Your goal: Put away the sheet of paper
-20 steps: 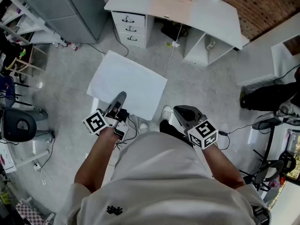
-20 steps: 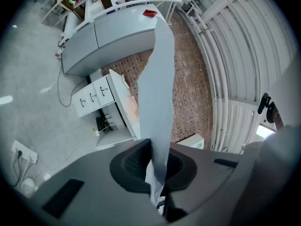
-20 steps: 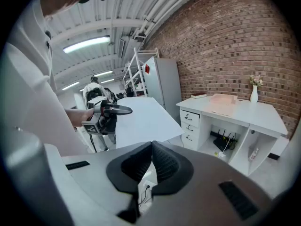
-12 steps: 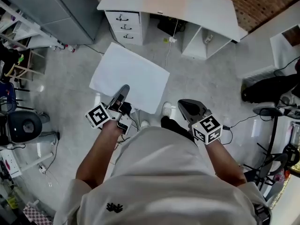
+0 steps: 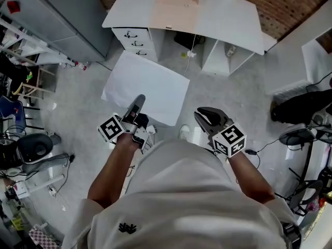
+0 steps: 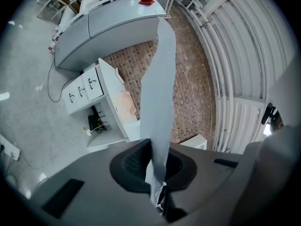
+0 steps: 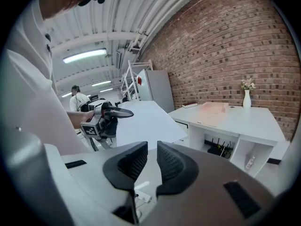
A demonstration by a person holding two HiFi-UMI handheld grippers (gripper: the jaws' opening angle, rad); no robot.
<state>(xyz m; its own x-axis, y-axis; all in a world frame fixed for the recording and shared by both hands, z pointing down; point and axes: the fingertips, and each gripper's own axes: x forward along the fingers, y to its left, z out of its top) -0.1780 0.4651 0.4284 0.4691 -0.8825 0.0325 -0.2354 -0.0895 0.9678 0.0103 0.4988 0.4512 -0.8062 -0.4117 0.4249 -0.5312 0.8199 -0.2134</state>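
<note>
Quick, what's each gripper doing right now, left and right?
Left hand-held gripper: closed on the sheet of paper.
Right hand-held gripper: closed, holding nothing.

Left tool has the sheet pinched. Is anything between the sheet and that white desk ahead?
Nothing visible blocks it. The sheet, shut in the left tool, hangs over the floor in front of the desk. Only a thin cable lies on the floor by the desk.
</note>
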